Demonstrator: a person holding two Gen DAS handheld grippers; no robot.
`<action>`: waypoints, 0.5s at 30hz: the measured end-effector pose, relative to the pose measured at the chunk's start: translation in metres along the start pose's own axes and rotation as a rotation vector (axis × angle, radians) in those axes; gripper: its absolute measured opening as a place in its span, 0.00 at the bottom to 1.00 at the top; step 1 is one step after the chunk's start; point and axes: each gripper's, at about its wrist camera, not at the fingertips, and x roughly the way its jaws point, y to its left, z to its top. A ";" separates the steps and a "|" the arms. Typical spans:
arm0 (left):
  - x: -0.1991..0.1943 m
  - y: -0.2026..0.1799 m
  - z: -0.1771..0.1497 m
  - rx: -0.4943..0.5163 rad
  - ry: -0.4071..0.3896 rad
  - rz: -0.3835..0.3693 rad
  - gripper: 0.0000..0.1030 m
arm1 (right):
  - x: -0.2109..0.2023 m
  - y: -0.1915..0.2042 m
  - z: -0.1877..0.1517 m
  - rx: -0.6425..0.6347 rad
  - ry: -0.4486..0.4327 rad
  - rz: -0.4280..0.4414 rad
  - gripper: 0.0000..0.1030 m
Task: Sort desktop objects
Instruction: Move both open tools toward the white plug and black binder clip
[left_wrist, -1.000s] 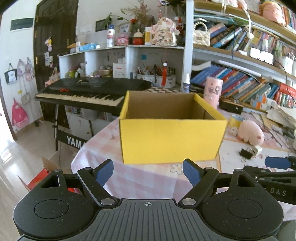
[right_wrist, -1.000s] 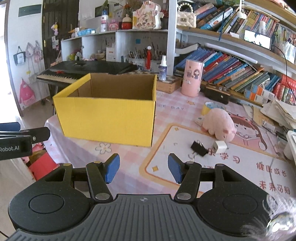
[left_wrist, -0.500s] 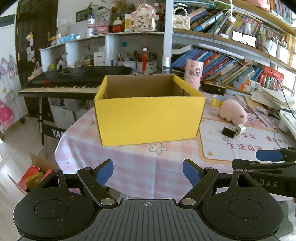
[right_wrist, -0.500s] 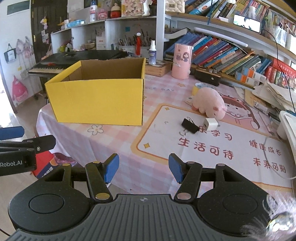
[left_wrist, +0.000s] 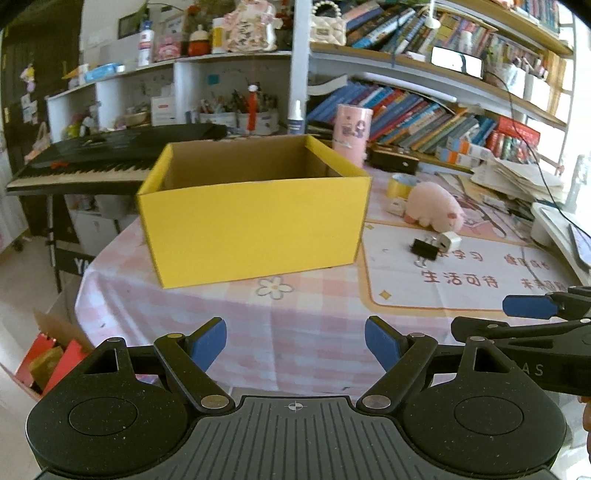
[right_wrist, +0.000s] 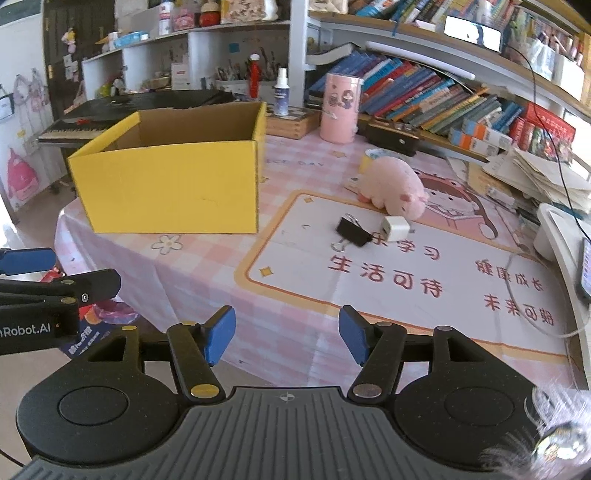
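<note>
Change: both views are tipping down since a second ago, bringing more of the bench into sight.
Left gripper: fingers spread, empty.
Right gripper: fingers opening, nothing between.
Task things: binder clip, white charger, pink plush lying mid-bench; yellow box at left edge.
Meaning: approach likely under way, nothing sorted.
Writing: "Robot.AI" on left gripper's side; mat reading "生活可待".

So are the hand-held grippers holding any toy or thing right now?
No, nothing is held. The left hand-held gripper is open and empty, and the right hand-held gripper is opening with nothing between its fingers.
</note>
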 end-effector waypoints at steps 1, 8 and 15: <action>0.002 -0.003 0.000 0.007 0.002 -0.008 0.82 | 0.001 -0.002 -0.001 0.005 0.003 -0.004 0.58; 0.015 -0.020 0.004 0.048 0.020 -0.059 0.82 | 0.004 -0.019 -0.004 0.043 0.023 -0.036 0.58; 0.032 -0.046 0.011 0.094 0.047 -0.109 0.82 | 0.009 -0.049 -0.008 0.100 0.048 -0.073 0.58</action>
